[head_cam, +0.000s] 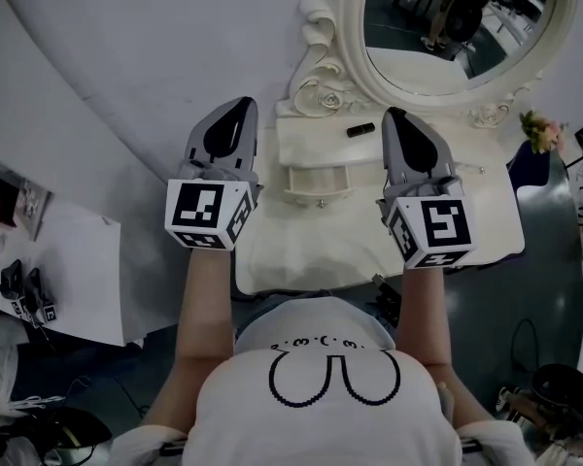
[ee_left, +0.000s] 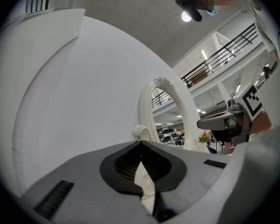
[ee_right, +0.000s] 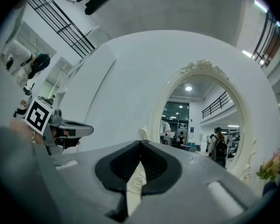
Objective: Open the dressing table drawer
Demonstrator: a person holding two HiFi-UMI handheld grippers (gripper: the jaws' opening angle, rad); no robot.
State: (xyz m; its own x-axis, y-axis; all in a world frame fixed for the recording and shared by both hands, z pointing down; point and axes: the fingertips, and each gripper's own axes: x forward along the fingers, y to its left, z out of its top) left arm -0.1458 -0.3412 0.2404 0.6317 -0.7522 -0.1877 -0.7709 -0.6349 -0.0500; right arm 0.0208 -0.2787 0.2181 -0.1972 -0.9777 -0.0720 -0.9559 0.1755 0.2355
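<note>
The cream dressing table (head_cam: 466,231) stands against the white wall in front of me. Its small middle drawer (head_cam: 317,179) sits below the oval mirror (head_cam: 457,27), with a knob (head_cam: 320,203) on the front facing me. My left gripper (head_cam: 239,107) hovers above the table's left edge, left of the drawer, jaws shut on nothing. My right gripper (head_cam: 394,116) hangs just right of the drawer, also shut and holding nothing. In the left gripper view the left gripper's tips (ee_left: 141,143) meet before the mirror (ee_left: 170,125). In the right gripper view the right gripper's tips (ee_right: 141,143) meet too.
A small black object (head_cam: 360,129) lies on the shelf above the drawer. Pink flowers (head_cam: 539,129) stand at the table's right end beside a blue seat (head_cam: 530,168). A white side table (head_cam: 78,260) at my left carries spare grippers (head_cam: 24,294).
</note>
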